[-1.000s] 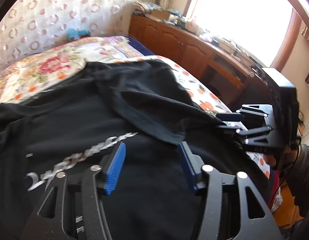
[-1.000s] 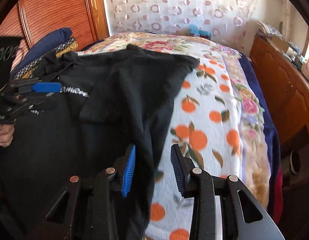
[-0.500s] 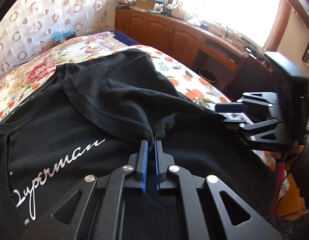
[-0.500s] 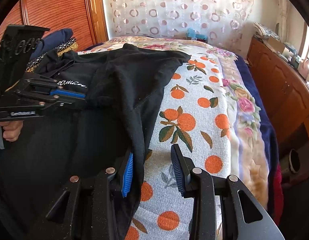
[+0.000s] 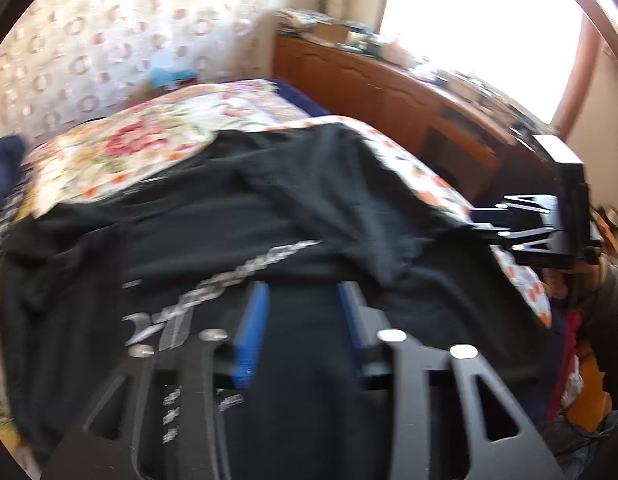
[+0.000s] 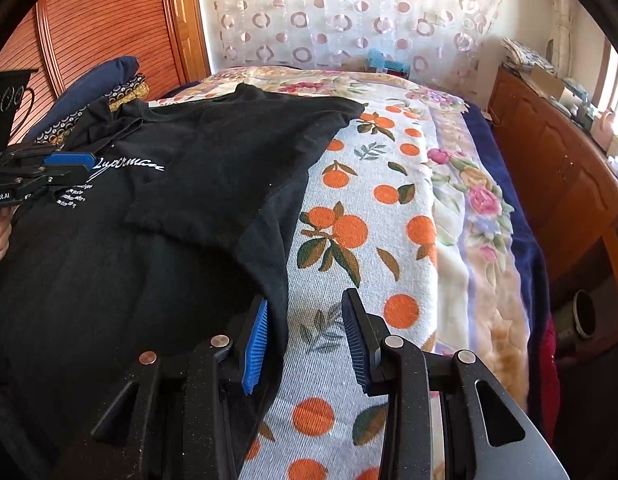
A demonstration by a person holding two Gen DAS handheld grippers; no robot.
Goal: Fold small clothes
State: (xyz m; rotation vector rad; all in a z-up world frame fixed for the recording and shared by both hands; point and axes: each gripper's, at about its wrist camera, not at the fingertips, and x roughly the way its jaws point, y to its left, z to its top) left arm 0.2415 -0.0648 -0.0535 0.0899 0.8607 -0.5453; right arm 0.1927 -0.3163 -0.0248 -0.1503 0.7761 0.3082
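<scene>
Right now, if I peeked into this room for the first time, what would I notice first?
Probably the big black T-shirt with white writing, spread over the near side of the bed. Beside it shines the blanket printed with bright oranges. Up close, the right gripper hangs open at the shirt's edge, blue pads apart.

Orange-print blanket (image 6: 349, 216) on the bed, wooden sideboard (image 6: 557, 168) beside it

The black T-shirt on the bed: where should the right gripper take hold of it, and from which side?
Probably the T-shirt side hem beside the right gripper. Come from the bedspread side: that edge lies free along the orange print, already between the open fingers, so they can close across it.
</scene>
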